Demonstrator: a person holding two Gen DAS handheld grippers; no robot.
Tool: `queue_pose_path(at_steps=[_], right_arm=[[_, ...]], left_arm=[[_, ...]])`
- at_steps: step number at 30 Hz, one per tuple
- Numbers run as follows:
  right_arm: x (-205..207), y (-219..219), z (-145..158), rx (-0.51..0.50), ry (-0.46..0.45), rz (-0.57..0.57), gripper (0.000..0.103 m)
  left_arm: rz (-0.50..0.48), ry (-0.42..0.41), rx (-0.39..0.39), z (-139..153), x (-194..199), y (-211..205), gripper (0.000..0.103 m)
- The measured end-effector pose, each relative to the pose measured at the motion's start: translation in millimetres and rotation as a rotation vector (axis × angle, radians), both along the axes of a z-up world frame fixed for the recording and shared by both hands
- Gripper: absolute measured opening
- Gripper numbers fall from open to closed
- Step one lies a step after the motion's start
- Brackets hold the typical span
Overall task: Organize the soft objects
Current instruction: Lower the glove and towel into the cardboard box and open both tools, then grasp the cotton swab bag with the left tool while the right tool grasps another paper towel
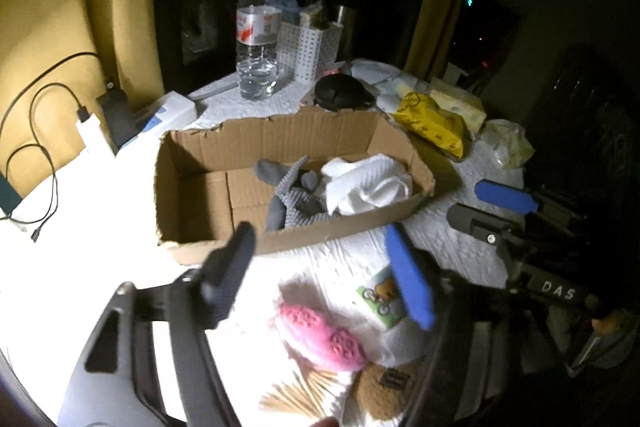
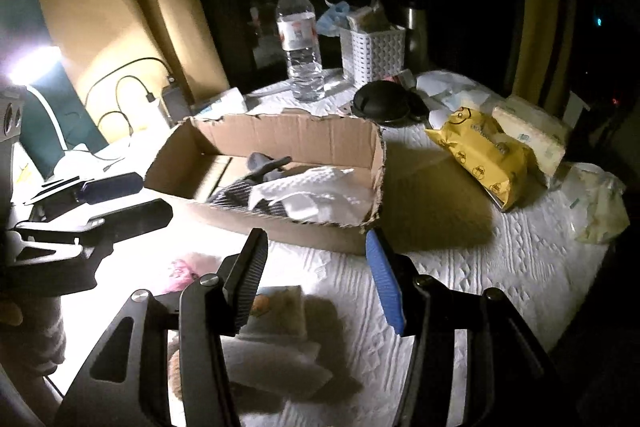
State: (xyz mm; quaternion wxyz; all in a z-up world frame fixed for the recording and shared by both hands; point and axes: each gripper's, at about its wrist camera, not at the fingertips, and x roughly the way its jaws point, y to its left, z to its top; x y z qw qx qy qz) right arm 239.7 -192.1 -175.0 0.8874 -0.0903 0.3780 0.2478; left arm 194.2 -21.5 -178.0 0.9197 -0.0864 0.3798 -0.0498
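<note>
An open cardboard box (image 1: 188, 183) stands mid-table and holds a grey knitted cloth (image 1: 296, 203) and a white cloth (image 1: 368, 183); the box also shows in the right wrist view (image 2: 288, 135). My left gripper (image 1: 324, 279) is open and empty, above a pink fuzzy sock (image 1: 320, 335) and a white pouch with a bear print (image 1: 380, 299) in front of the box. My right gripper (image 2: 316, 279) is open and empty, over the pouch (image 2: 276, 311); the pink sock (image 2: 184, 271) lies to its left. The right gripper also shows in the left wrist view (image 1: 492, 207), the left gripper in the right wrist view (image 2: 124, 195).
A water bottle (image 1: 258, 35), a white basket (image 1: 308, 47) and a black round case (image 1: 340, 91) stand behind the box. A yellow wipes pack (image 1: 432, 123) and tissue packs lie at right. Toothpicks (image 1: 296, 391) and a brown pad (image 1: 384, 387) lie near. Chargers and cables are at left.
</note>
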Motion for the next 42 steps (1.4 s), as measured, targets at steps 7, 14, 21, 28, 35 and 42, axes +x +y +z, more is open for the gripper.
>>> queue_pose_path(at_steps=[7, 14, 21, 28, 35, 42], right_arm=[[-25, 3, 11, 0.013, -0.018, 0.006, 0.055], [-46, 5, 16, 0.032, -0.029, 0.013, 0.071], [-62, 7, 7, 0.03, -0.018, 0.011, 0.071], [-71, 2, -11, 0.032, 0.011, 0.004, 0.071], [-73, -4, -34, 0.031, 0.047, -0.006, 0.071], [-68, -10, -57, 0.034, 0.094, -0.019, 0.071]], left_arm=[[0.005, -0.022, 0.0, 8, -27, 5, 0.072], [0.007, -0.027, 0.0, 8, -49, 10, 0.072], [0.008, -0.01, -0.002, -2, -65, 11, 0.072], [0.004, 0.025, 0.003, -20, -75, 6, 0.072], [0.005, 0.062, 0.005, -40, -80, 3, 0.072], [0.028, 0.117, 0.0, -64, -82, 5, 0.072]])
